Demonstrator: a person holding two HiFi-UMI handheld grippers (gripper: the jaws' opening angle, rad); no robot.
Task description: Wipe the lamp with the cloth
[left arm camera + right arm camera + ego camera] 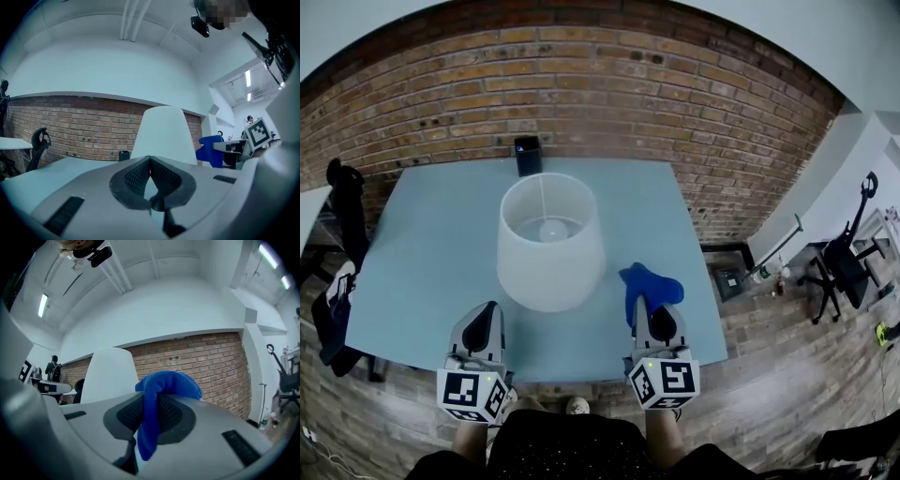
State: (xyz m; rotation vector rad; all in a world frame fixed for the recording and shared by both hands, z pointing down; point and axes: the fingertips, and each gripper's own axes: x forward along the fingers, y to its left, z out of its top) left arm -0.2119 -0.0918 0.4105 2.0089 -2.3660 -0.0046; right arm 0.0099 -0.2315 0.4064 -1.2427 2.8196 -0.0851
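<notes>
While our left tool [488,317] hangs over the desk [412,281] front edge, jaws pressed together on nothing, we note the lamp [550,246] upright mid-desk. Our right tool [650,314] is clamped on the blue cloth [652,284], near the shade, not touching. Wiping not yet begun.

The counter [422,281] is looked down on steeply from the head view. Both gripper views are set low and near, faced toward 12 o'clock; lampshade [164,136] and brick wall [211,362] are shared by all.
</notes>
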